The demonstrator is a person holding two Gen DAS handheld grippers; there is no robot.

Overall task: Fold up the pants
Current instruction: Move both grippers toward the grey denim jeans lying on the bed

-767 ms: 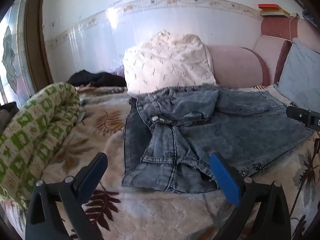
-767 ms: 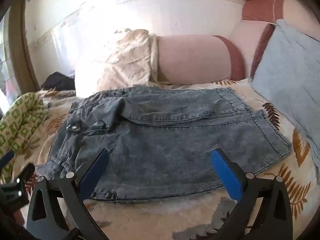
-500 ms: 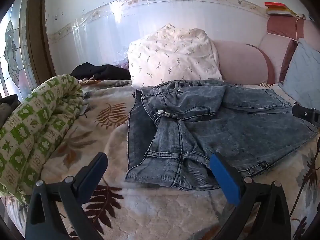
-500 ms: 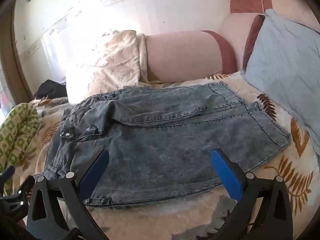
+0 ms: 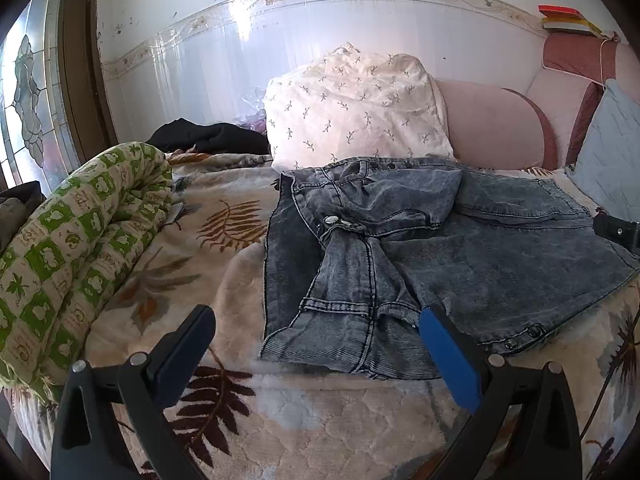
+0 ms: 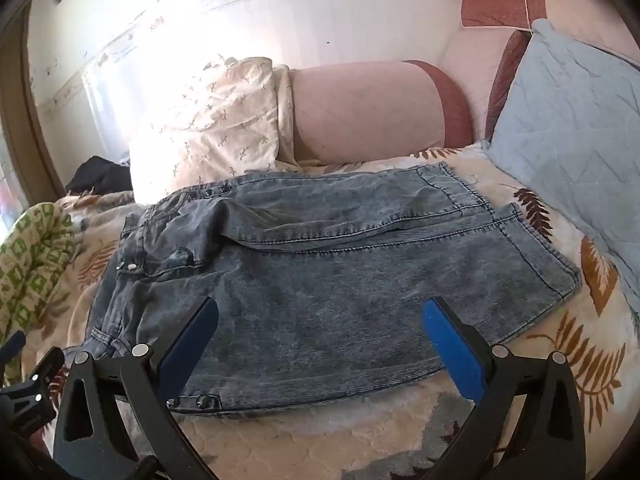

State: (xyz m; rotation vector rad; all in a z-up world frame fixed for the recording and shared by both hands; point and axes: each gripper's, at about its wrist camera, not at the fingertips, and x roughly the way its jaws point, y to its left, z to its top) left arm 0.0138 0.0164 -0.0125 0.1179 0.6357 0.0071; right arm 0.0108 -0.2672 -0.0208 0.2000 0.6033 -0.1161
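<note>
Grey-blue denim pants lie folded on the leaf-patterned bedspread, waistband to the left, hems to the right; they also show in the right wrist view. My left gripper is open and empty, hovering at the pants' near left corner by the bunched waist. My right gripper is open and empty, hovering over the pants' near edge. The right gripper's tip shows at the right edge of the left wrist view.
A rolled green-and-white quilt lies at the left. A white patterned pillow, a pink bolster and a dark garment sit at the back by the wall. A pale blue cushion leans at the right.
Both grippers have drawn back a little from the pants and tilted up slightly; the pants lie as before. Both stay open and empty.
</note>
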